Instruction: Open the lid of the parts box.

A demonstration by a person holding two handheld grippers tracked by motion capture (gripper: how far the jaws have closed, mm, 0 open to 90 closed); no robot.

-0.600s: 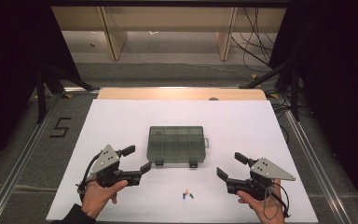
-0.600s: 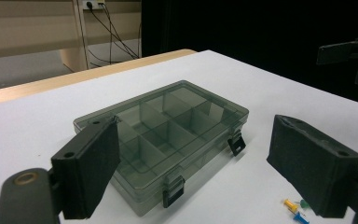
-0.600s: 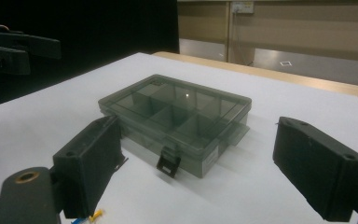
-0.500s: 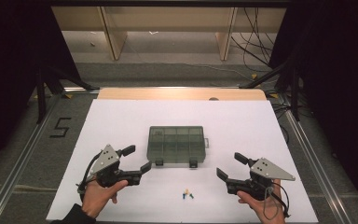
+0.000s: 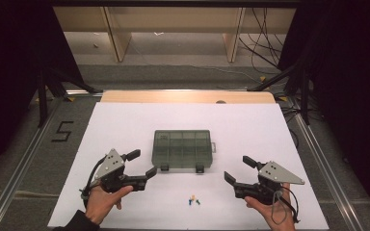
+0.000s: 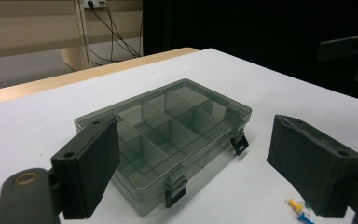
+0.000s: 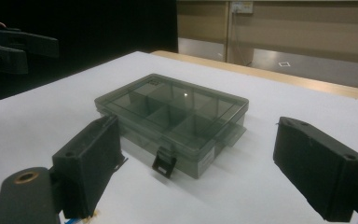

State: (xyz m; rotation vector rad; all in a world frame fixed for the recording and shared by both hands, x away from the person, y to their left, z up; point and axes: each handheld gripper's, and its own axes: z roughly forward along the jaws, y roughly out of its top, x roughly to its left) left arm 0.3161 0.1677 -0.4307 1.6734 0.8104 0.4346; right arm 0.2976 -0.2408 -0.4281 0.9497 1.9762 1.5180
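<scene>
We hold two grippers low over a white table [image 5: 125, 120], one on each side of a single smoky, see-through box [image 5: 182, 149]. The left gripper [image 5: 142, 164] has its jaws spread wide with nothing between them; the box lies just ahead of its tips and slightly to its right, near but not touching. The right gripper [image 5: 236, 169] mirrors it, jaws equally wide and empty, with the box ahead and to its left, a little farther off.

In the left gripper view, the box [image 6: 168, 135] sits between and beyond the two black jaws, its lid closed and its dividers showing through the plastic. In the right gripper view the box [image 7: 177, 112] likewise lies ahead between the jaws, one corner turned toward us.

We count one box, with two black latches [image 5: 164, 167] along the edge nearest us and a small tab on the side nearest the right gripper. Through the lid we make out two rows of compartments; the exact number we cannot tell.

A small cluster of tiny parts [image 5: 193, 199], yellow and blue, lies on the table between the two grippers, nearer us than the box and apart from it. We see about three pieces, though they are too small to count with certainty. In the left gripper view the parts [image 6: 299, 210] sit beside the right-hand jaw.
</scene>
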